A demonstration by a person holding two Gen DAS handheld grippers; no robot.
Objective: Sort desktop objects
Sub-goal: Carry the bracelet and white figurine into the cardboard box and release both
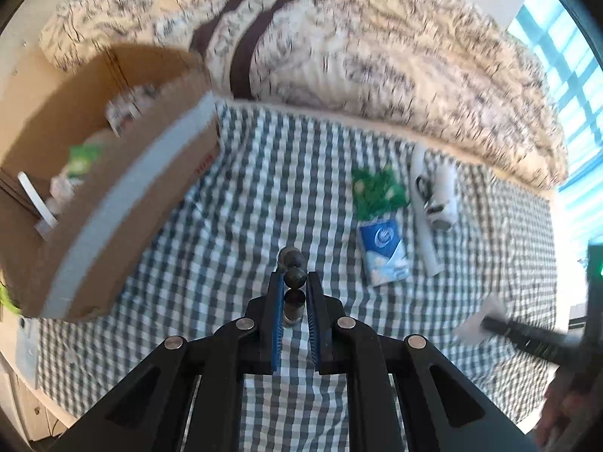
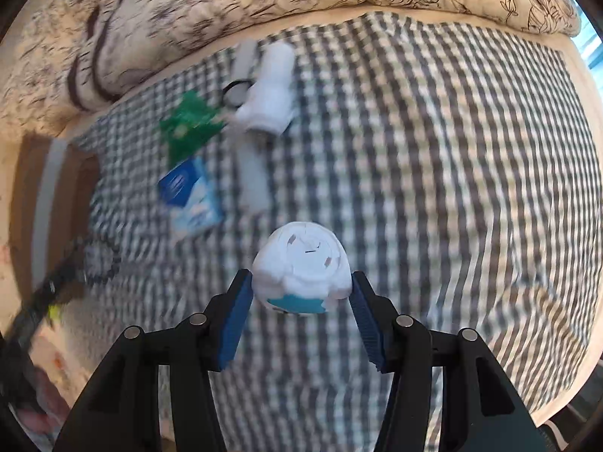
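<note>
My left gripper (image 1: 294, 282) is shut on a string of dark beads (image 1: 294, 278), held above the checked cloth (image 1: 245, 196). My right gripper (image 2: 301, 282) is shut on a white rolled pack with a blue patch (image 2: 301, 269); it also shows in the left wrist view (image 1: 480, 318). On the cloth lie a green packet (image 1: 378, 190), a blue and white tissue pack (image 1: 384, 250), a white tube (image 1: 424, 222) and a white roll (image 1: 444, 197). The same items show in the right wrist view: green packet (image 2: 190, 124), tissue pack (image 2: 190, 196), white roll (image 2: 271, 90).
An open cardboard box (image 1: 124, 196) with several items inside stands at the left of the cloth. A patterned quilt (image 1: 358, 49) lies along the far side. A window (image 1: 557, 56) is at the right. The left gripper's arm (image 2: 45, 286) shows blurred at the right wrist view's left edge.
</note>
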